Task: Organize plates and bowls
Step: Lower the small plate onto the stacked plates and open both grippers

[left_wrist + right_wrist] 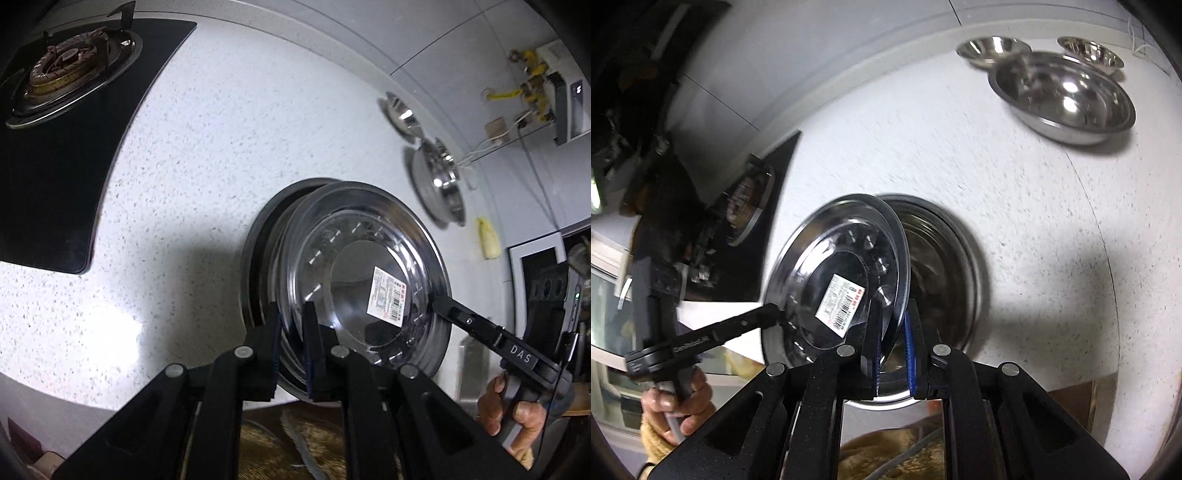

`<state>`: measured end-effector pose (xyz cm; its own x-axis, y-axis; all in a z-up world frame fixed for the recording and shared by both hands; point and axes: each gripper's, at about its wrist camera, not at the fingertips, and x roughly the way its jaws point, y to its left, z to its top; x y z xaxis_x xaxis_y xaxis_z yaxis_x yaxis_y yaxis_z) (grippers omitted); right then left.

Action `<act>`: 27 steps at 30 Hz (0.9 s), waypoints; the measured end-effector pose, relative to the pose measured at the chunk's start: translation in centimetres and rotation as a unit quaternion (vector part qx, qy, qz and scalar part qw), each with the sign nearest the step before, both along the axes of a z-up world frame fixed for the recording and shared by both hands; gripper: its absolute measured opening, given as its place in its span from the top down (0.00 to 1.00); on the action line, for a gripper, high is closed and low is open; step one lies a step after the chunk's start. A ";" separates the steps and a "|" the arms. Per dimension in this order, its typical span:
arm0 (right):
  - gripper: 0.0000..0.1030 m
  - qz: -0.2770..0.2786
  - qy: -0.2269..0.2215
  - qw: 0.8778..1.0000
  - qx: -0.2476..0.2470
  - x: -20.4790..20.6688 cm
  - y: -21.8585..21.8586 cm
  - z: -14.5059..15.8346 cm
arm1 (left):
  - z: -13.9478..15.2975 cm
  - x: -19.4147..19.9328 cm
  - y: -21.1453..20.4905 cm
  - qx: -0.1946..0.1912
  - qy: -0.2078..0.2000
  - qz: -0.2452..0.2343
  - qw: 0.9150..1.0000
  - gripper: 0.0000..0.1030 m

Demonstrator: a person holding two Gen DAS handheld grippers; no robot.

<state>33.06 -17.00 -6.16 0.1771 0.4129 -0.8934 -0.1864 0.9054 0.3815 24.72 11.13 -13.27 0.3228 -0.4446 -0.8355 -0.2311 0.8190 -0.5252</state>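
Left gripper [293, 332]: pinching plate [354, 273] rim | Right gripper [894, 332]: pinching opposite rim | Plate: tilted over second plate [945, 266] on counter [207, 155] | Advice: level it, lower concentrically, then release together.

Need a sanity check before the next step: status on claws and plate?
Both claws shut on the steel plate: left claw, right claw, opposite rims. Plate held tilted over another dish on the counter. Bowls apart at the back, nothing blocking.
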 end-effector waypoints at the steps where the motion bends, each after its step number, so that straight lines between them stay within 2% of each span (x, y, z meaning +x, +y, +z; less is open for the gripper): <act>1: 0.90 -0.001 0.006 1.000 -0.001 0.3 -0.1 -0.6 | -0.3 0.1 -0.3 0.003 0.000 -0.001 1.000 0.90; 6: 0.90 -0.006 0.025 1.000 -0.006 0.7 -1.1 -2.7 | -1.6 0.4 -1.3 0.007 0.006 -0.003 1.000 0.90; 14: 0.89 0.005 0.041 0.999 -0.004 1.0 -2.1 -4.5 | -1.2 1.2 -2.1 0.036 0.003 -0.001 0.999 0.90; 18: 0.88 0.010 0.052 0.999 0.007 1.1 -2.4 -4.9 | -1.3 1.5 -2.4 0.037 0.002 0.006 0.999 0.90; 27: 0.87 0.027 0.049 0.998 0.007 1.5 -2.5 -4.5 | -0.3 0.9 -1.9 0.069 -0.009 0.029 0.997 0.89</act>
